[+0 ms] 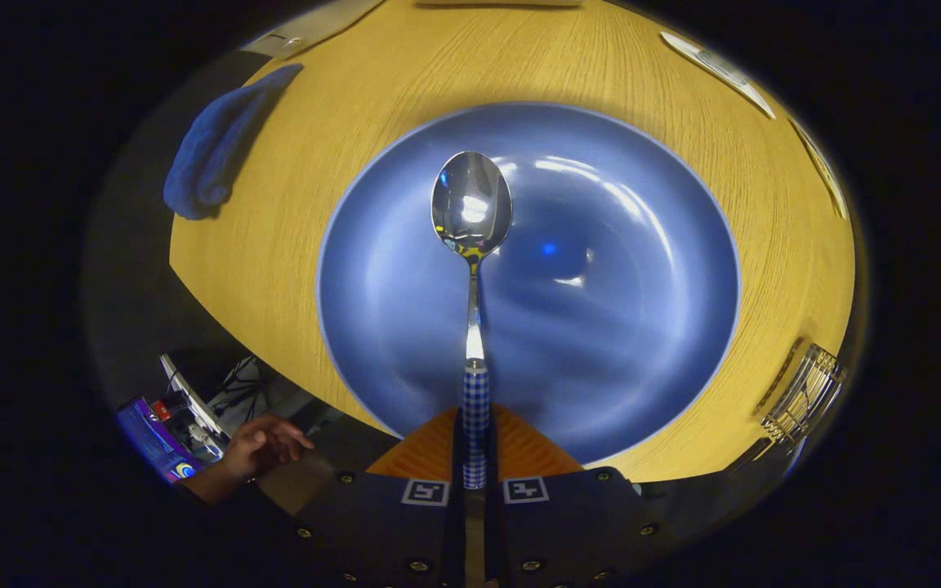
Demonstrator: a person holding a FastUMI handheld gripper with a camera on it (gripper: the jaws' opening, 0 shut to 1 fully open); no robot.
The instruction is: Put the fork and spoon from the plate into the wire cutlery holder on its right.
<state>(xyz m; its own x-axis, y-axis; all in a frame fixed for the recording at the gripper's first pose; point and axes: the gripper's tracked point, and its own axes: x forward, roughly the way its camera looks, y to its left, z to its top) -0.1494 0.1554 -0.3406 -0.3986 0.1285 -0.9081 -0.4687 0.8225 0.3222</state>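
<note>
The tool is closed on the spoon, both fingers pressing the blue-checked handle at the bottom centre of the frame. The spoon's long axis runs straight ahead from the fingers, handle between them, shiny bowl pointing up toward the middle of the frame. It hangs over the blue plate, which fills the centre; whether the bowl touches the plate or is lifted off it cannot be told. No fork lies on the plate.

The wire cutlery holder sits at the lower right of the frame, on the edge of the wooden tabletop, well apart from the spoon and off to the side of its axis. By my judgement the coming move calls for carrying the spoon rightward and tipping it into the holder.

A blue cloth lies at the upper left. A person's hand rests at the lower left.
</note>
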